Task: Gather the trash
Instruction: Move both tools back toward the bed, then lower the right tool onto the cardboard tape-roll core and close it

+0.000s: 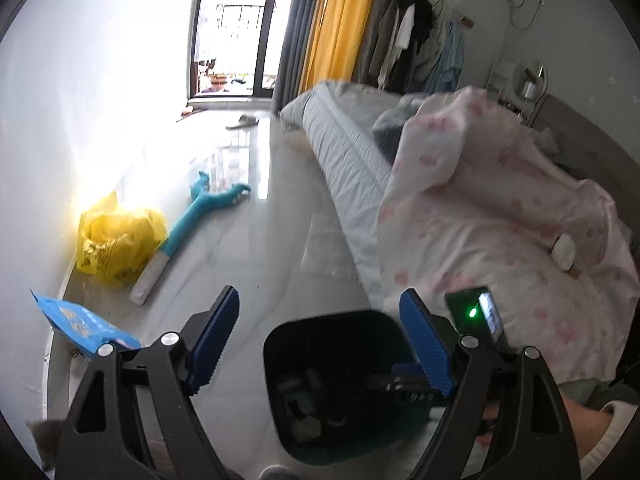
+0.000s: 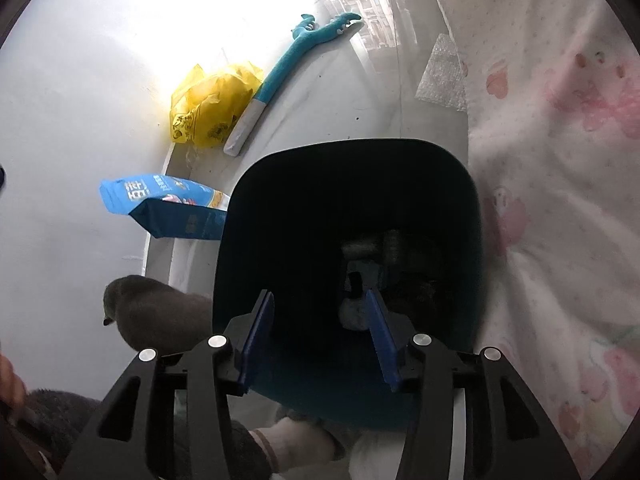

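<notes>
In the left wrist view, the left gripper (image 1: 316, 336) is held wide apart with nothing between its blue pads, above the dark bin (image 1: 340, 384). The right gripper (image 1: 424, 380) is seen reaching over the bin's rim. On the floor by the wall, a yellow plastic bag (image 1: 120, 244), a blue packet (image 1: 80, 324) and a teal toy (image 1: 200, 212) are seen; a sheet of bubble wrap (image 1: 328, 244) lies beside the bed (image 1: 348, 160), under the pink-patterned quilt (image 1: 500, 220).

In the right wrist view, the right gripper (image 2: 320, 332) is also spread wide and empty, poised over the bin's mouth, where trash (image 2: 372, 264) is dimly made out at the bottom. The drop appears finished. For the next pickup, the blue packet (image 2: 168, 208), touching the bin's side, is probably best approached low and pinched by an edge, and the grey furry shape (image 2: 156, 312) nearby, possibly a pet, should be avoided.
</notes>
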Demonstrator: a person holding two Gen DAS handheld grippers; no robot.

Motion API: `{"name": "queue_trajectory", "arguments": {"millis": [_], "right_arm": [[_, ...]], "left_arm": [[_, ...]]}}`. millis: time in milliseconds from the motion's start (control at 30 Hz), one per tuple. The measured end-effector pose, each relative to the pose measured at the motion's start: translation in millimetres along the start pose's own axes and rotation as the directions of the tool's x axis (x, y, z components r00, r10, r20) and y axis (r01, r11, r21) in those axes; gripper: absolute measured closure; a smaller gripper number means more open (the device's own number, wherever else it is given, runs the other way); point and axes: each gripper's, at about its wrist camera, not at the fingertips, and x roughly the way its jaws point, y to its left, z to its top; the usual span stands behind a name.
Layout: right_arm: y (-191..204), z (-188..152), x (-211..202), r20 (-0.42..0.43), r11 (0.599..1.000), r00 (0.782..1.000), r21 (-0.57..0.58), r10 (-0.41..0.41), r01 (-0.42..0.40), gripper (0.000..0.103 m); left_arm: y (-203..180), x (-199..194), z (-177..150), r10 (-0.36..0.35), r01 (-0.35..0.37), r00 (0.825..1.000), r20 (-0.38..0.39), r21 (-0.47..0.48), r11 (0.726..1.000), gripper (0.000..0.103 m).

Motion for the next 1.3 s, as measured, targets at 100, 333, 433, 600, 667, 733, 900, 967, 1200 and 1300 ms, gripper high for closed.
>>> {"name": "queue_trajectory", "arguments": {"millis": [100,333,433,600,667,733,900,967,1200,1300], "right_arm": [[0,1,-16,0.028,1.000,1.000,-0.005,0.009,-0.009,0.054],[5,-1,-62,0.119,0.997,0.993,-0.075,0.012,-0.003,0.048],[3,-4,-82,0.165,0.995,0.986,-0.097,0.015,0.001,0.041],[-6,-10,-120,0.267,0.992,0.964,-0.120,-0.007,0.041,0.034],[-10,-11,-136,0.311,0.989,0.950,-0.129,-0.027,0.070,0.031],[-14,-13,-151,0.349,0.987,0.936,-0.129,-0.041,0.091,0.029],[-32,-20,-187,0.422,0.984,0.904,-0.125,-0.065,0.129,0.025],[-39,-24,-198,0.441,0.980,0.894,-0.127,-0.081,0.152,0.024],[-70,-36,-232,0.493,0.969,0.859,-0.115,-0.135,0.218,0.024],[-84,-40,-246,0.515,0.972,0.846,-0.093,-0.139,0.217,0.024]], "left_arm": [[-11,-11,11,-0.005,0.005,0.999,0.048,0.013,1.000,0.017],[-50,-32,31,-0.064,0.059,0.990,0.122,0.045,0.997,0.012],[-69,-40,40,-0.099,0.092,0.983,0.153,0.053,0.994,0.011],[-101,-48,50,-0.127,0.111,0.970,0.209,0.089,0.990,0.010],[-114,-49,53,-0.137,0.117,0.964,0.229,0.097,0.988,0.010],[-121,-49,56,-0.148,0.129,0.960,0.240,0.095,0.987,0.009],[-143,-42,61,-0.191,0.172,0.952,0.239,0.095,0.980,0.009],[-156,-39,62,-0.198,0.176,0.951,0.237,0.113,0.978,0.009],[-198,-36,62,-0.241,0.201,0.940,0.243,0.176,0.964,0.009],[-215,-30,61,-0.261,0.218,0.935,0.239,0.193,0.957,0.009]]}}
